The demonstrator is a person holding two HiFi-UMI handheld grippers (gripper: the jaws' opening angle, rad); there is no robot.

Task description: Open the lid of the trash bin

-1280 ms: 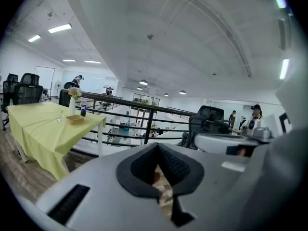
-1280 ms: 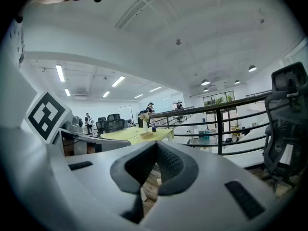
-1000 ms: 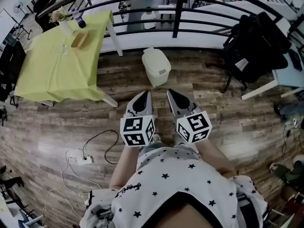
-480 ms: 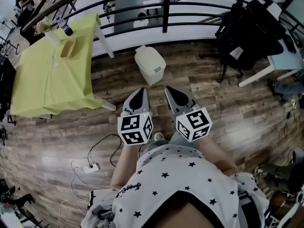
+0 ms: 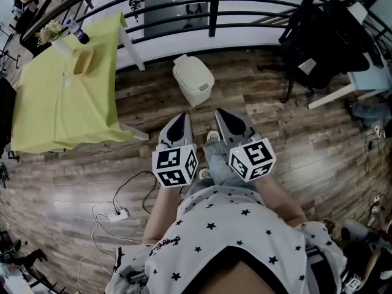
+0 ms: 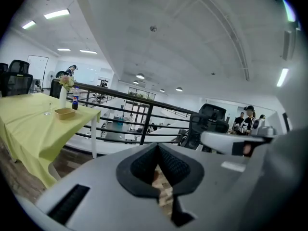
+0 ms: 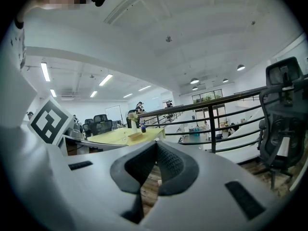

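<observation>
Head view: the trash bin (image 5: 193,80) sits on the wood floor (image 5: 269,133) in the upper middle of the frame, just below the black railing (image 5: 212,8), and its pale lid is down flat. Both tools hang lower in the frame, near the centre, noses aimed up toward the bin. The left gripper (image 5: 180,119) points at the bin's near edge from directly below it; the right gripper (image 5: 220,113) sits just to the right of that line. Neither touches the bin: a strip of bare floor shows between the tips and the bin.

Left gripper view: jaws narrow, the dark pads (image 6: 144,165) meeting at the tip of the left gripper (image 6: 156,146), only floorboards showing through the slit lower down. Right gripper view: the same, the right gripper (image 7: 155,145) pinched together, nothing between the pads. The bin itself shows in neither gripper view.

The table with the yellow cloth (image 5: 61,97) fills the upper left; a black chair (image 5: 324,35) stands upper right.
</observation>
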